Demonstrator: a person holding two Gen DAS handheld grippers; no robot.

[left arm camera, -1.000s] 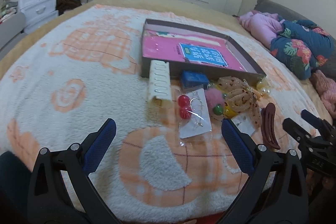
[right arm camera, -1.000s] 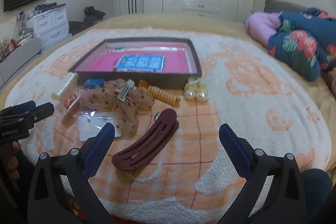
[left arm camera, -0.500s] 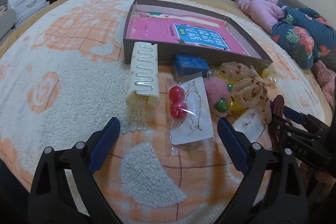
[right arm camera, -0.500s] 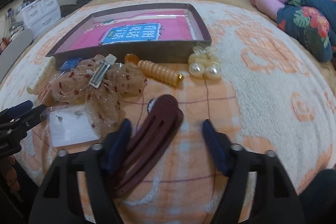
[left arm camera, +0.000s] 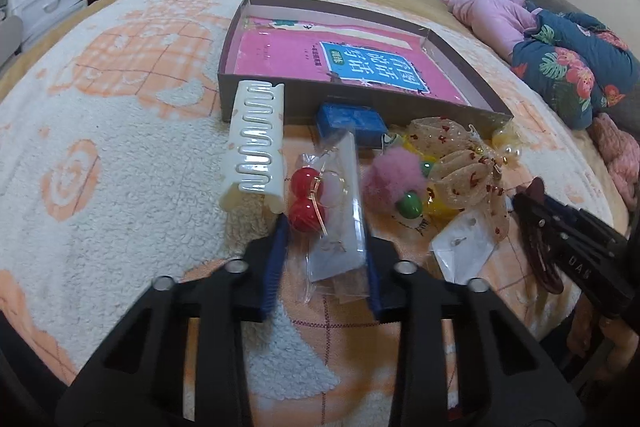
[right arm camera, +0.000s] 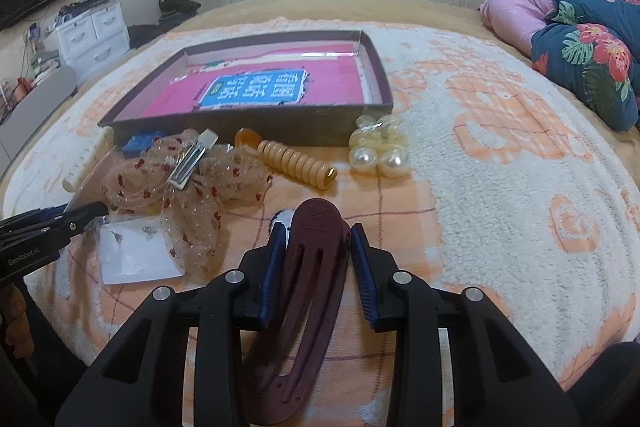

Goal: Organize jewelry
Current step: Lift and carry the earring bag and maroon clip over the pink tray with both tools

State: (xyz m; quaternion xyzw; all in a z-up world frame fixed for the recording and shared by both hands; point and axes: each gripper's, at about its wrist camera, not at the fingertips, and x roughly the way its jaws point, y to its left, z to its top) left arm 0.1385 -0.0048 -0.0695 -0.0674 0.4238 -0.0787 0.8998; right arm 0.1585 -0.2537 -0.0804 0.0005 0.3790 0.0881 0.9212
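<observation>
Each gripper has its own piece: the left gripper (left arm camera: 322,259) pinches the earring packet (left arm camera: 338,223), the right gripper (right arm camera: 318,267) pinches the maroon hair clip (right arm camera: 308,291) — both lengthwise, pointing toward the box (right arm camera: 256,125) just beyond on the bed.

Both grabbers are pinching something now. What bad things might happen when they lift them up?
1. The left hand-held gripper pinches the clear earring packet only near its lower end, so the floppy plastic might slide out.
2. The right hand-held gripper squeezes the maroon hair clip across its smooth sides; the long clip could twist or pop free.
3. The white claw clip lies right beside the packet and might get nudged.
</observation>
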